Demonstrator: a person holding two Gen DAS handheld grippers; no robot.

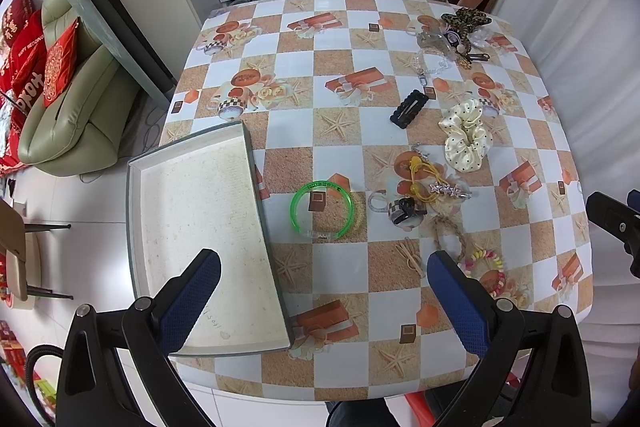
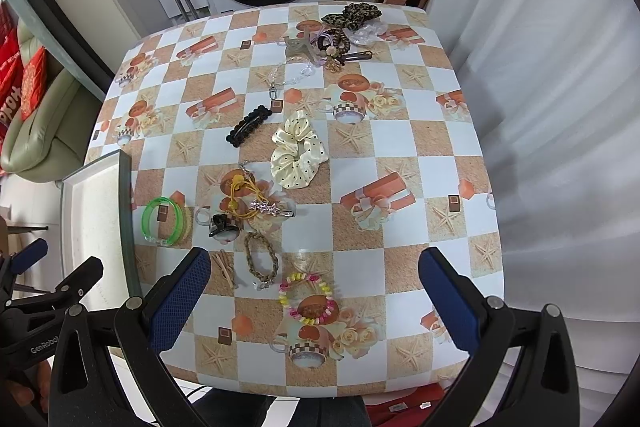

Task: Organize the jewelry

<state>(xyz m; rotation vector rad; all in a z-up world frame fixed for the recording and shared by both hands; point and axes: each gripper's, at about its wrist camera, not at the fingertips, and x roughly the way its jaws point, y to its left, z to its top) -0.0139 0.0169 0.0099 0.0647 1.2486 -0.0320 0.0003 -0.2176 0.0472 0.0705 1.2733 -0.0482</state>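
Both grippers, left gripper (image 1: 324, 267) and right gripper (image 2: 314, 261), hover spread wide, holding nothing. Green bangle (image 1: 323, 209) lies flat just beyond the left fingertips, beside the empty tray (image 1: 192, 211); bead bracelet (image 2: 307, 299) sits between the right fingers, perhaps beneath them. Cream scrunchie (image 2: 298, 155) farther out.

Ahead of my tongs the tablecloth (image 2: 400, 147) is showing orange-tan and white checks printed with starfish, gift boxes and roses. Between my right gripper's (image 2: 312, 291) blue pads (image 2: 176, 301) a beaded bracelet (image 2: 308, 297) is glowing pink, yellow and green. Left of it the bangle (image 1: 323, 210) is shining neon green beside the off-white tray (image 1: 200, 227). Further ahead the scrunchie (image 2: 298, 151) is showing cream with black dots, the barrette (image 2: 248, 126) black, the far bow (image 2: 352, 15) leopard print.
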